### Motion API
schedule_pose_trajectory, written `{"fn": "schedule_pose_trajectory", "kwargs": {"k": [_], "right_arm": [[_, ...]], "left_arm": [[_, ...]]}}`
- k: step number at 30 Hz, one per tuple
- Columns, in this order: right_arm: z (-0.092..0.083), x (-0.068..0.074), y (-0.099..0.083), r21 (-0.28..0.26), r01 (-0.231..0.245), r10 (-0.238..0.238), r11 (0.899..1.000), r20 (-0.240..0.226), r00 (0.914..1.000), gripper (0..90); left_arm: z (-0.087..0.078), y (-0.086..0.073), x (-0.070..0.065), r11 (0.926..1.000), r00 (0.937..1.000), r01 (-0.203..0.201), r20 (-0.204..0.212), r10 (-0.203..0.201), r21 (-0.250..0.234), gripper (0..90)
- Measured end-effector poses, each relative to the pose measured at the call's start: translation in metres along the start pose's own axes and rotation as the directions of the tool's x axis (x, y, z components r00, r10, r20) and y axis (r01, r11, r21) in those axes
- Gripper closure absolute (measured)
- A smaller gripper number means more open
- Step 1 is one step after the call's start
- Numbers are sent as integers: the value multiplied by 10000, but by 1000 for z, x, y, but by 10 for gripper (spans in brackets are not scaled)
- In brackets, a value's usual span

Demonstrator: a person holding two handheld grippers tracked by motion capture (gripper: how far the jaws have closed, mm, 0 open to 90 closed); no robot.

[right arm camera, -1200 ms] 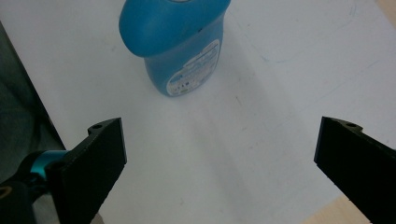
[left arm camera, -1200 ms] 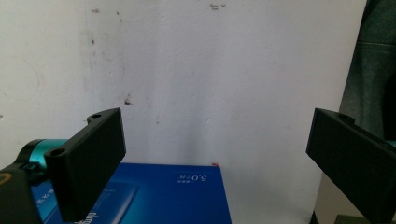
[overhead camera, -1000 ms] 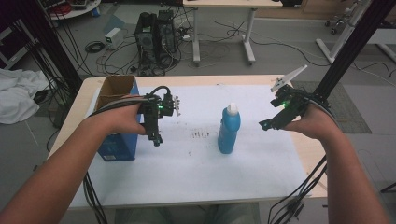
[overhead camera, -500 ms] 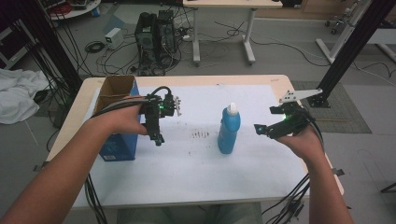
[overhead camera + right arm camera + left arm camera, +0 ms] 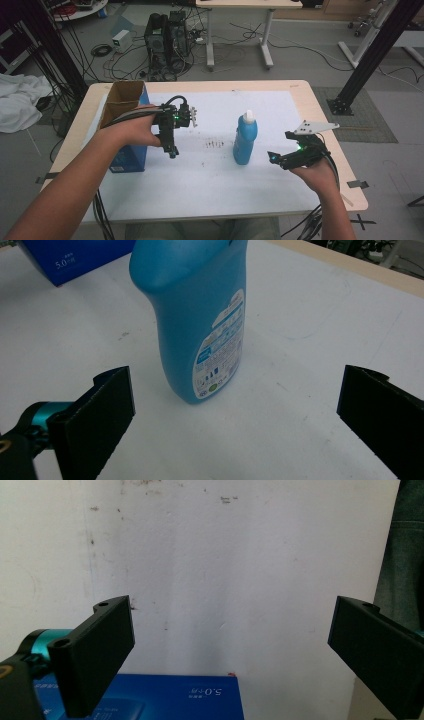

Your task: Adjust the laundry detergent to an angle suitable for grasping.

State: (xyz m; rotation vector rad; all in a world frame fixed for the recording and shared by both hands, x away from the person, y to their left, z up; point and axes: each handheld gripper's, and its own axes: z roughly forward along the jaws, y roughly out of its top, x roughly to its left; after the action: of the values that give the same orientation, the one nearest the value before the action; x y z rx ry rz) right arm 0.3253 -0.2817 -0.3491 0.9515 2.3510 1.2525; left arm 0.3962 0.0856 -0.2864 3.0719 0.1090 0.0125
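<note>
High view: table [image 5: 310, 100] with a white sheet over most of its top. Blue cardboard box [image 5: 127, 125], top flaps open, stands near the left edge. Blue bottle [image 5: 245, 139] with a white cap stands upright about mid-table, somewhat toward the right edge, well apart from the box. A patch of dark specks marks the sheet between them.

Left gripper [image 5: 172, 150] hangs just beside the box on its inner side, pointing down at the sheet. Left gripper view: both jaws spread wide, nothing between them, bare sheet ahead and the box's blue face at the bottom.

Right gripper [image 5: 275, 159] sits low near the right edge, aimed at the bottle's lower body, close but apart from it. Right gripper view: jaws wide apart and empty; bottle [image 5: 200, 315] stands ahead, left of centre between them, label facing the camera.

Judgement: step in hand is the approach to grasp the bottle with the right gripper. Next move calls for advancing until the jaws straddle the body, shifting slightly to centre it, then closing without tipping it.
</note>
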Motion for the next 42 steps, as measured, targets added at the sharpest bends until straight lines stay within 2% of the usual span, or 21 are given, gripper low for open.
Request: {"fn": "schedule_pose_trajectory", "kwargs": {"k": [3, 8, 11, 18, 20, 22, 28, 39, 40, 42], "right_arm": [[3, 3, -3, 13, 35, -35, 10000, 22, 10000, 9], [14, 17, -11, 10, -47, 46, 10000, 420, 9991, 9], [24, 27, -14, -44, -266, 268, 9996, 693, 9972, 9], [41, 38, -23, -346, -635, 672, 9974, 1192, 9906, 9], [48, 44, -24, -420, -854, 904, 9955, 1379, 9863, 9], [53, 47, -24, -490, -817, 883, 9955, 1538, 9842, 9], [66, 51, -25, -394, -1006, 1058, 9942, 1680, 9801, 9], [84, 56, -23, -253, -956, 984, 9951, 1574, 9826, 9], [85, 57, -22, -258, -1107, 1134, 9935, 1564, 9812, 9], [85, 57, -22, -290, -1104, 1136, 9935, 1570, 9810, 9]], "left_arm": [[0, 0, 0, 10000, 10000, -3, -40, 3, 8, 45], [2, 1, 1, 10000, 10000, 0, -45, 0, 13, 45], [1, 1, 2, 10000, 9999, -15, -105, 16, 81, 45], [1, 3, 0, 9999, 9998, -96, -164, 95, -99, 45], [0, 3, 0, 9998, 9997, -148, -171, 146, -108, 45], [-1, 2, 0, 9998, 9997, -137, -212, 134, -152, 45], [-1, 1, -2, 9995, 9994, -194, -277, 188, -231, 45], [1, -3, -2, 9995, 9995, -191, -266, 184, -254, 45], [0, -3, -2, 9995, 9995, -181, -268, 175, -244, 45], [1, -4, -2, 9996, 9996, -169, -250, 163, -245, 45]]}}
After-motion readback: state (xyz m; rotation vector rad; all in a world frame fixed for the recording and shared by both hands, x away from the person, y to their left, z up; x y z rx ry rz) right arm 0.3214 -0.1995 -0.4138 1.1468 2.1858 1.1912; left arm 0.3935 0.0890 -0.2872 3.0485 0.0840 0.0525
